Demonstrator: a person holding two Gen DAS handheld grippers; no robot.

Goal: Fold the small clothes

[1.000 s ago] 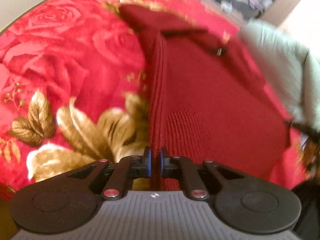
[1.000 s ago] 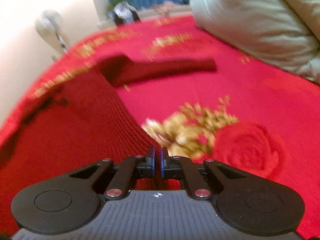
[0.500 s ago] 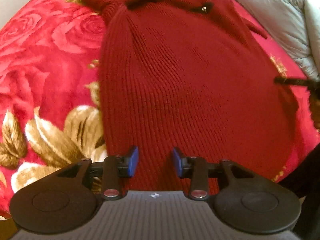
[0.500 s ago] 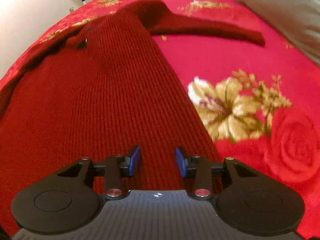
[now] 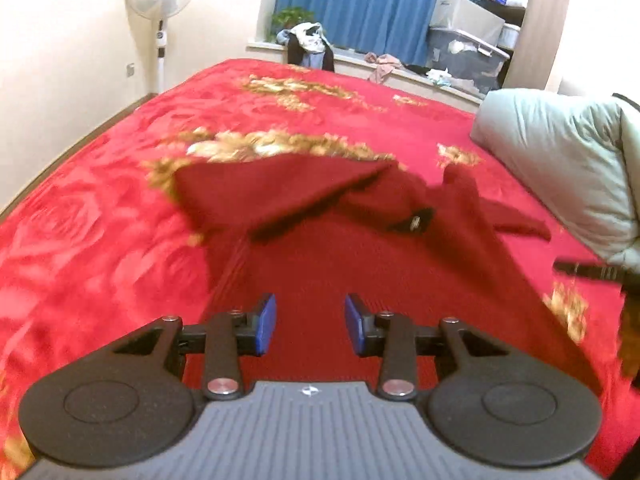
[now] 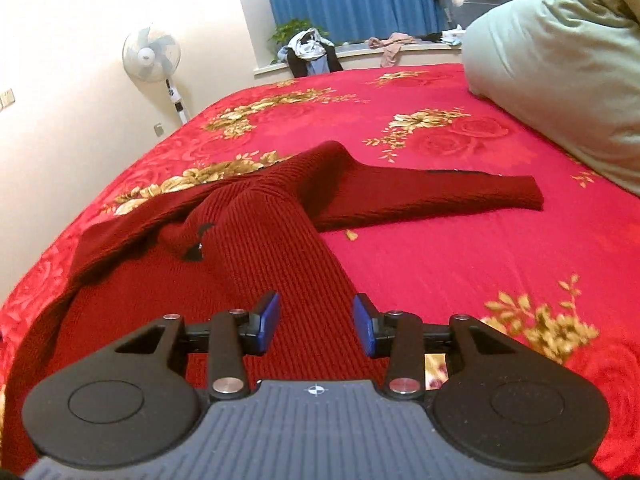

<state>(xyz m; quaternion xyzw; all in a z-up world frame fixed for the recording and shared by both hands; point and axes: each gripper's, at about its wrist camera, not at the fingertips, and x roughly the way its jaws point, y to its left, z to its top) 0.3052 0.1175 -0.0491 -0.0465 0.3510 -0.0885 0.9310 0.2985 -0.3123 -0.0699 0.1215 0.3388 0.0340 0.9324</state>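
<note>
While our left tool [image 5: 310,323] hovers over the dark red knitted sweater [image 5: 328,264], its blue pads [image 5: 265,325] stand apart and are closing slightly, gripping nothing. We see the sweater spread on the red floral bedspread [image 5: 100,240], one sleeve [image 6: 432,196] stretched out toward the pale green duvet [image 6: 560,60]. Our right tool [image 6: 316,324] is likewise parted over the knit, holding nothing.

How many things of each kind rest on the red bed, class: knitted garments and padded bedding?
Dark red knitted sweater: 1
Pale green quilt: 1
Total on the red floral bedspread: 2
</note>
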